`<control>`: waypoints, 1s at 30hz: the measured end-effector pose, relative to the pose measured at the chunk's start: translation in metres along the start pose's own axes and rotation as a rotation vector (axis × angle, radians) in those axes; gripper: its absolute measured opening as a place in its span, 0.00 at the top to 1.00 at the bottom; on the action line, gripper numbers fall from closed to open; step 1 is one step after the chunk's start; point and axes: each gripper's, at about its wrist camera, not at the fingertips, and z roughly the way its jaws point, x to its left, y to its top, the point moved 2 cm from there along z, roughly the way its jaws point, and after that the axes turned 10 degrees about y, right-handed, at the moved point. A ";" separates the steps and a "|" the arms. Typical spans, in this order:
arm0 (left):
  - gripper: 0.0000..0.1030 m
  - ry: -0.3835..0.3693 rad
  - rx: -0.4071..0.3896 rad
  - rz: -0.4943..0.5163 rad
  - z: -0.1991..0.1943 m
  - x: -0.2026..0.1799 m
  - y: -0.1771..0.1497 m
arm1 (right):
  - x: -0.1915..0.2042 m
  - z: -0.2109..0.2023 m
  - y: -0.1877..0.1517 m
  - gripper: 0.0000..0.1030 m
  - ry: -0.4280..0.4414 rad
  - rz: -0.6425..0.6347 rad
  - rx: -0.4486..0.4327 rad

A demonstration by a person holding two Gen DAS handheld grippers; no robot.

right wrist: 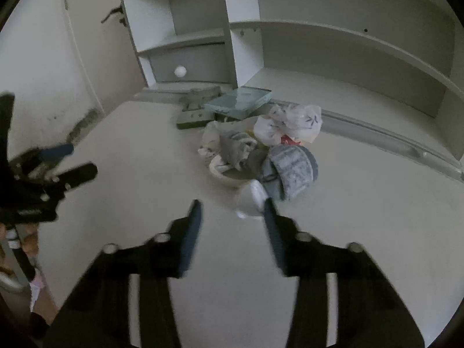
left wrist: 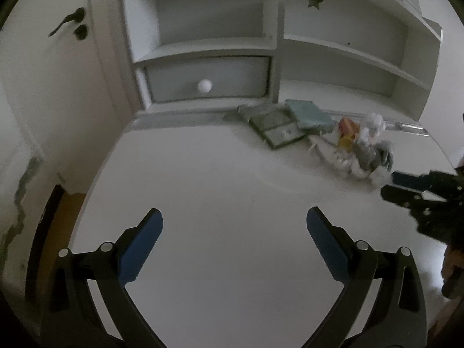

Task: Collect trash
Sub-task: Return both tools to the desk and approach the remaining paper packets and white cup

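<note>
Trash pile [right wrist: 261, 148] heaped on the white desk [right wrist: 362, 217] below the shelf unit [right wrist: 333, 43], touching the stacked books [right wrist: 226, 104] behind it. Right gripper [right wrist: 232, 211] just short of the pile, fingers parted, nothing between them. Left gripper [left wrist: 235, 223] released wide over bare desktop, well apart from the trash.

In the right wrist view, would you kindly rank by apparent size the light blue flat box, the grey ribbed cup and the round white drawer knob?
1. Light blue flat box and grey ribbed cup: similar; the cup lies nearer, so unsure.
2. Round white drawer knob: clearly smallest.
</note>
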 end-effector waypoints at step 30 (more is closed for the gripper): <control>0.06 0.038 0.133 0.081 0.140 -0.082 0.100 | -0.054 -0.027 -0.010 0.83 -0.064 0.059 -0.071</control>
